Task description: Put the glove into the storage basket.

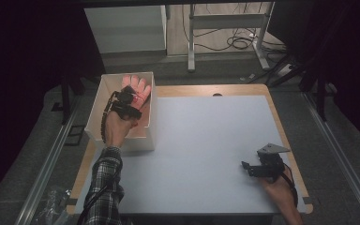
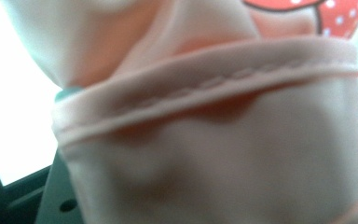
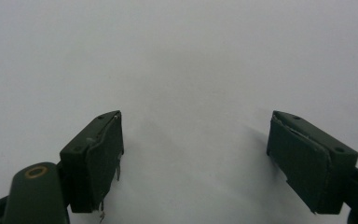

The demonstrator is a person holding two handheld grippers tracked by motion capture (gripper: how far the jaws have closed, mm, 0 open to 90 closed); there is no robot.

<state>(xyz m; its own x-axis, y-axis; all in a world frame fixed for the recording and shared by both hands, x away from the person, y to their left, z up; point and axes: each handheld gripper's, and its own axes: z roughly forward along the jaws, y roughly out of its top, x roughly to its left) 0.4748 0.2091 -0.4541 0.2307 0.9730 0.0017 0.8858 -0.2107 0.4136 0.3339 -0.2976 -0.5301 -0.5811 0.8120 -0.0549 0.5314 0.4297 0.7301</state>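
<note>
hem stitching close-up (pink glove)

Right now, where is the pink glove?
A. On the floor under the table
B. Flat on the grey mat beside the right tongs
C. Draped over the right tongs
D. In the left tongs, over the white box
D: the high view shows the pink glove at the left tongs above the white box, and its fabric fills the left gripper view.

Left arm's in a plaid flannel sleeve, lower left. Both grippers are chunky black, cables trailing. The right gripper wears a grey three-cornered plate.
</note>
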